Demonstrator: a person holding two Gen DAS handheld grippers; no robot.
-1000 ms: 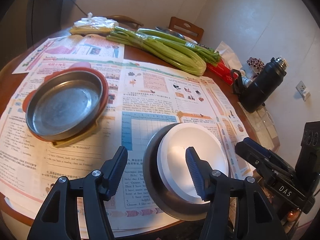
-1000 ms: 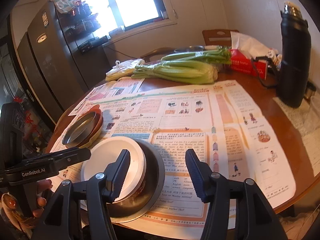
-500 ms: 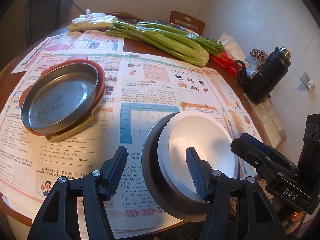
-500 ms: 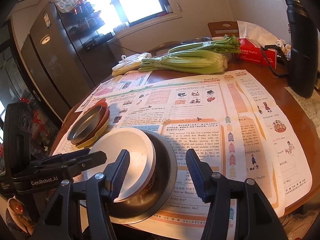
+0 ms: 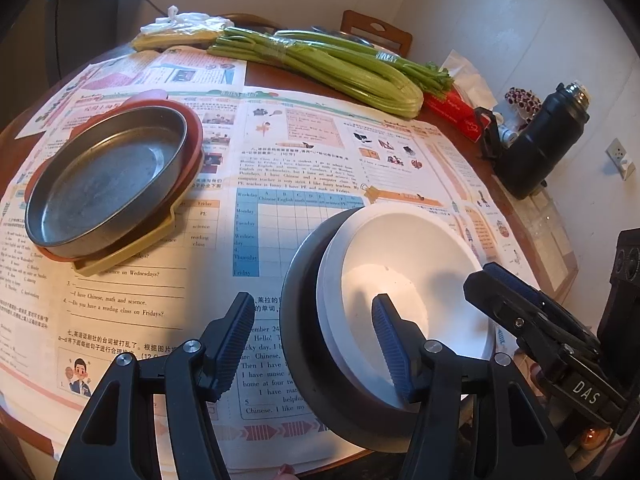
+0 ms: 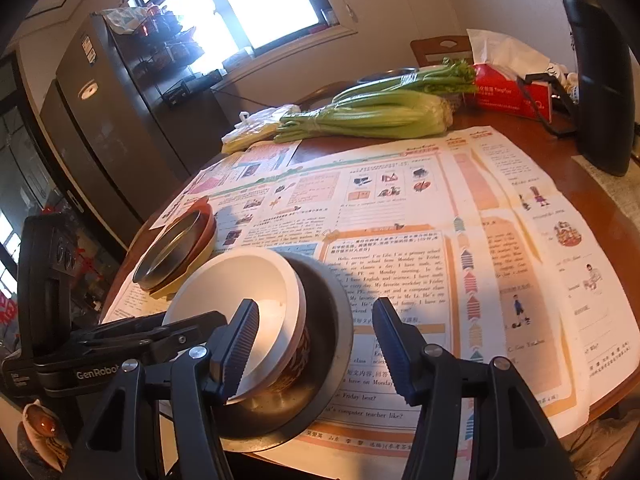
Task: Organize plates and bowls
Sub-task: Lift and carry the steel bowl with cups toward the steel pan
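A: At the table's near edge, white bowl (image 5: pixel 416 280) sits inside a metal bowl (image 5: pixel 304 300), tilted.
B: Grippers?
A: Left gripper (image 5: pixel 314 344) is open, 1 finger over the white bowl, 1 outside the stack, no clamp visible. Right gripper (image 6: pixel 314 346) is also open, straddling the far rims, gripping nothing.
B: Other dishes?
A: Metal plate (image 5: pixel 108 176) stacked on a red plate (image 5: pixel 192 120) and a yellow tray (image 5: pixel 132 250), left of the bowls, on newspaper (image 5: pixel 304 152). Celery (image 5: pixel 340 68) and black flask (image 5: pixel 536 148) sit farther back.
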